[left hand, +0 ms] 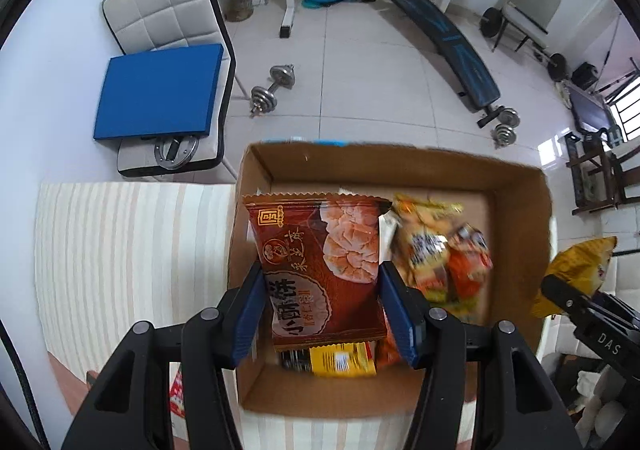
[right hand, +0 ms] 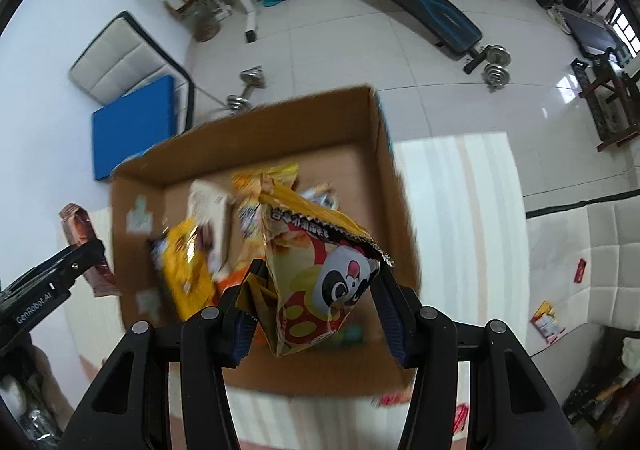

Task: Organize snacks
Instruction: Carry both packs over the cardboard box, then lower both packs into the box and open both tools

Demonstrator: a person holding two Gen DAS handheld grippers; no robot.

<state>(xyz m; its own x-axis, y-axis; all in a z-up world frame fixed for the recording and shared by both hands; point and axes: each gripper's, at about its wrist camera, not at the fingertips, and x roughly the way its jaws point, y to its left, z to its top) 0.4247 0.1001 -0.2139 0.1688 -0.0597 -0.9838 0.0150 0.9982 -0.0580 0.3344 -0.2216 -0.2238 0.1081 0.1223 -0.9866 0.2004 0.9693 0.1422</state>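
— Left hand-held gripper (left hand: 322, 304)?
— Clamped on a brown pastry packet (left hand: 320, 270), held above the cardboard box (left hand: 516, 185).
— Right hand-held gripper (right hand: 314, 310)?
— Pinching a yellow panda snack bag (right hand: 316, 274) over the same box, loose snack packets (left hand: 444, 254) lying inside.

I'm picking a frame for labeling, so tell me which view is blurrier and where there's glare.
Right wrist view: motion blur smears the cardboard box and its snacks, though the panda packet stays fairly sharp, and window glare hits the floor tiles. Left wrist view: mostly sharp, with blur only on the orange packets.
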